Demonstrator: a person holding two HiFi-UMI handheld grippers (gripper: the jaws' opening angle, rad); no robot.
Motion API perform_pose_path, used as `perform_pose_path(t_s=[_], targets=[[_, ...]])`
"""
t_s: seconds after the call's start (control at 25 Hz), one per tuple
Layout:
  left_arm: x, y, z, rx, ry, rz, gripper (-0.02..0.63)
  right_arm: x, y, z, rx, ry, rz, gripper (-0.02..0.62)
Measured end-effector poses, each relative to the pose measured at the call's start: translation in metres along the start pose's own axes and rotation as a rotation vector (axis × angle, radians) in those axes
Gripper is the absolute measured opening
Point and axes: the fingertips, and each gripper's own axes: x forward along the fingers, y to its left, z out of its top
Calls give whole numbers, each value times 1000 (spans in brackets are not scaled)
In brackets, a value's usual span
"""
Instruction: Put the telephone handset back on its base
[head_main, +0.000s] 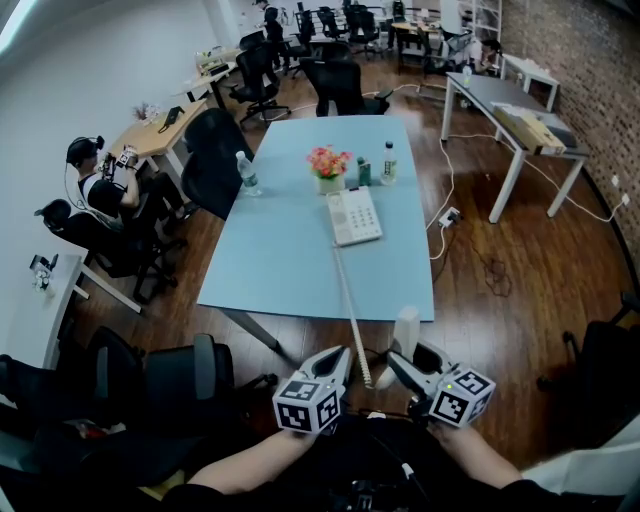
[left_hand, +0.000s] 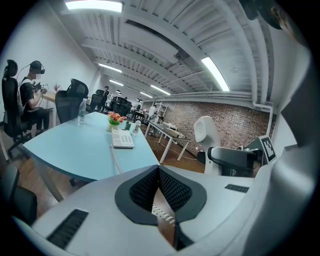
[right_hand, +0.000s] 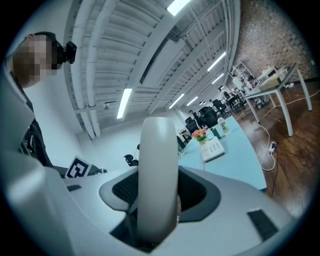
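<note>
Handset (right_hand: 157, 165): smooth off-white plastic, slight sheen.
Cord (head_main: 352, 310): coiled white plastic.
Table (head_main: 280, 260): matt pale-blue top, smooth.
Floor (head_main: 500, 310): dark wood boards, glossy.
Wall (head_main: 590, 90): rough red brick.

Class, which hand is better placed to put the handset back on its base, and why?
Right. The right tongs grip the handset, with the base ahead on the blue table. The left tongs are shut and hold no handset, so using them would need a handover.
</note>
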Motion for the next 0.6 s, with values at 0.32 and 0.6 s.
perform_pose_path(t_s=[0.32, 0.6], targets=[[0, -1, 0, 2, 0, -1, 0, 0, -1, -4, 14, -2, 10, 235], [-1, 0, 0, 5, 2, -2, 0, 1, 0, -4, 15, -6, 10, 235]])
